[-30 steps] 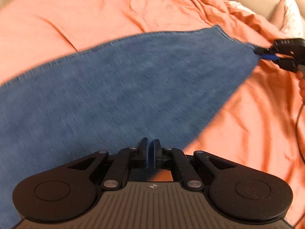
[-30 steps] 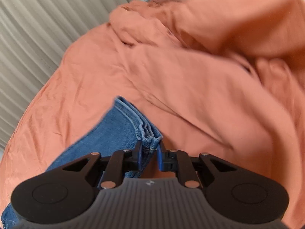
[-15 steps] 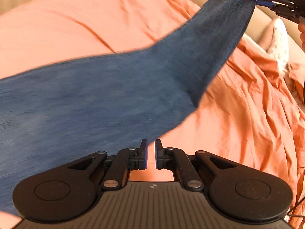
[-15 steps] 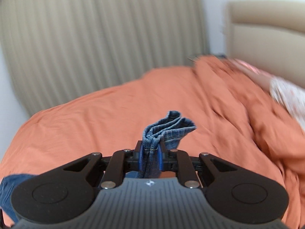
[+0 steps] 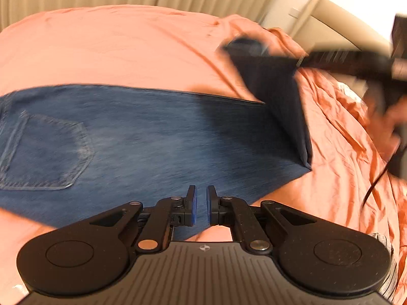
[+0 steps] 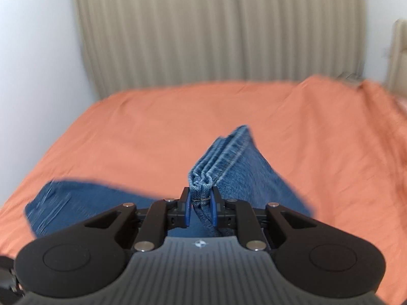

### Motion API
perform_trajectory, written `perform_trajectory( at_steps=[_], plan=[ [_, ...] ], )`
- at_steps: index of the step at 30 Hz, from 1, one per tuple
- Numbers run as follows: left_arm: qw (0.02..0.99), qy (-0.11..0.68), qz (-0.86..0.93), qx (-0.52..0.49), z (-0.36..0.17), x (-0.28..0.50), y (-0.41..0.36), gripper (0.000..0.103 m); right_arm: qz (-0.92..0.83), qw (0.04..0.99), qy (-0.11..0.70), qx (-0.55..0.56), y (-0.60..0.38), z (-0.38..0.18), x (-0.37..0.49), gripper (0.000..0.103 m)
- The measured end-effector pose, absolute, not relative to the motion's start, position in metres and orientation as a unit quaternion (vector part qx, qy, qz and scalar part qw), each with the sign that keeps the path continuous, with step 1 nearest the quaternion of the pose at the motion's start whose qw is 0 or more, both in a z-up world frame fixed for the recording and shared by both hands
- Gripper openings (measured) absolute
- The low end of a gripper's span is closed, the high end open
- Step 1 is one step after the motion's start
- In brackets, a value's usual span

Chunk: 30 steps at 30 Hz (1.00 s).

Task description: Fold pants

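Note:
Blue jeans [image 5: 157, 137] lie across an orange bed cover [image 5: 122, 48], back pocket at the left. My right gripper [image 6: 201, 203] is shut on the bunched leg hems [image 6: 203, 180] and holds them raised; in the left wrist view it shows blurred at the upper right [image 5: 300, 62], with the leg end lifted and bent back over the rest of the jeans. My left gripper [image 5: 201, 203] hovers low over the near edge of the jeans, its jaws a small gap apart with nothing between them.
The bed cover is rumpled toward the right [image 5: 351, 137]. A beige headboard [image 5: 328, 23] stands at the far right. Beige pleated curtains [image 6: 216, 30] and a white wall [image 6: 33, 58] stand behind the bed.
My right gripper has carried the leg hems up and over toward the waist end, folding the leg back. My left gripper has opened slightly and the jeans have slid left.

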<state>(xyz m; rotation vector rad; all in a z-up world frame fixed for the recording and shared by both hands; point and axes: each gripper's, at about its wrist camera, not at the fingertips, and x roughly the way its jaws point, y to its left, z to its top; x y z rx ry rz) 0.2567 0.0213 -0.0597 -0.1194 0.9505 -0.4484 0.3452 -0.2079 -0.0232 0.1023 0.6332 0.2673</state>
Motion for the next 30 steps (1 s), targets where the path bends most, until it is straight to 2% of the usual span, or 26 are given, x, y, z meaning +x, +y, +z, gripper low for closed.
perform_trajectory(
  at_steps=[5,10,13,14,16,19,24,30],
  plan=[
    [0.861,0.460,-0.201,-0.081,-0.067,0.256,0.053,0.007,0.169,0.901,0.399,0.032,-0.142,-0.110,0.342,0.011],
    [0.853,0.462,-0.209,-0.123,-0.075,0.264,0.070,0.023,0.175,0.878,0.445,0.013,-0.124,-0.160,0.333,0.013],
    [0.844,0.463,-0.220,-0.157,-0.082,0.275,0.069,0.033,0.189,0.869,0.456,0.030,-0.131,-0.169,0.329,0.027],
    [0.841,0.464,-0.222,-0.169,-0.084,0.280,0.068,0.037,0.196,0.867,0.457,0.039,-0.133,-0.169,0.328,0.029],
    [0.834,0.466,-0.228,-0.189,-0.087,0.290,0.063,0.038,0.204,0.868,0.451,0.042,-0.137,-0.165,0.323,0.027],
    [0.826,0.468,-0.231,-0.212,-0.094,0.306,0.053,0.040,0.202,0.877,0.433,0.061,-0.156,-0.156,0.316,0.031],
    [0.814,0.468,-0.230,-0.255,-0.113,0.337,0.038,0.052,0.142,0.917,0.366,0.074,-0.199,-0.141,0.304,0.035],
    [0.799,0.485,-0.192,-0.299,-0.150,0.380,0.027,0.054,0.057,0.954,0.285,0.074,-0.245,-0.153,0.285,0.035]
  ],
)
